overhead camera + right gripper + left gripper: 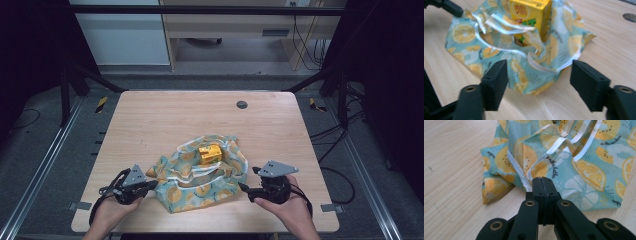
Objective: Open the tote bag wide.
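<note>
Lemon-print bag (200, 175) holds a yellow carton (210, 154).

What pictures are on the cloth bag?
Orange and yellow citrus slices on the light blue cloth bag with white trim, clearest in the left gripper view.

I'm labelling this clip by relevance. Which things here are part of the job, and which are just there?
Part of the job:
- lemon-print bag
- yellow carton in the bag
- left gripper, shut on the bag's white trim
- right gripper, open

Just there:
- table
- grommet
</note>
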`<state>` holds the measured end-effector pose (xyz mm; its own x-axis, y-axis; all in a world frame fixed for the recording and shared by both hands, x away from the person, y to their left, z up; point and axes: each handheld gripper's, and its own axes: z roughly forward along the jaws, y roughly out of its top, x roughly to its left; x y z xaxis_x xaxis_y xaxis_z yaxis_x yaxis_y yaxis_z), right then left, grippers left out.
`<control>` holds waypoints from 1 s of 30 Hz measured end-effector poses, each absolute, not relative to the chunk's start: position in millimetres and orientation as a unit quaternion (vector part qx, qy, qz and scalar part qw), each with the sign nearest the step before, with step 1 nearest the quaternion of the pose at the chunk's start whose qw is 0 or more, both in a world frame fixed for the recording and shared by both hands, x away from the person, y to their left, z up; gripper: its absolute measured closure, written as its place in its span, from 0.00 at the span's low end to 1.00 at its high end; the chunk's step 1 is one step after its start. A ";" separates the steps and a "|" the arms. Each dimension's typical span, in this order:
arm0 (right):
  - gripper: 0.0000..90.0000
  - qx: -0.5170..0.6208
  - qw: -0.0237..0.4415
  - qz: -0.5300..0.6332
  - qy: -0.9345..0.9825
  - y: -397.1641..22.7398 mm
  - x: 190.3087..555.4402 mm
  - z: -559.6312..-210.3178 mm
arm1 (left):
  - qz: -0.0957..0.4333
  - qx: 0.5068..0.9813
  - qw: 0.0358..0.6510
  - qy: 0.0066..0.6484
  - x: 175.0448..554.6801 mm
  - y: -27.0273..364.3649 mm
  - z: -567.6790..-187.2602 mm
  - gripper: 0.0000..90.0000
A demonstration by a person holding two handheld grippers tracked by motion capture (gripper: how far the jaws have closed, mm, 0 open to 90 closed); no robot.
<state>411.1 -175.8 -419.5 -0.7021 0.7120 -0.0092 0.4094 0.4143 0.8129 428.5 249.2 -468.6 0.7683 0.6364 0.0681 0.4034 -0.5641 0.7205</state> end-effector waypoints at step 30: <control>0.74 0.339 0.172 0.343 0.859 -139.3 506.4 -426.1 | 0.184 0.863 0.370 0.289 424.0 247.8 -461.7 0.99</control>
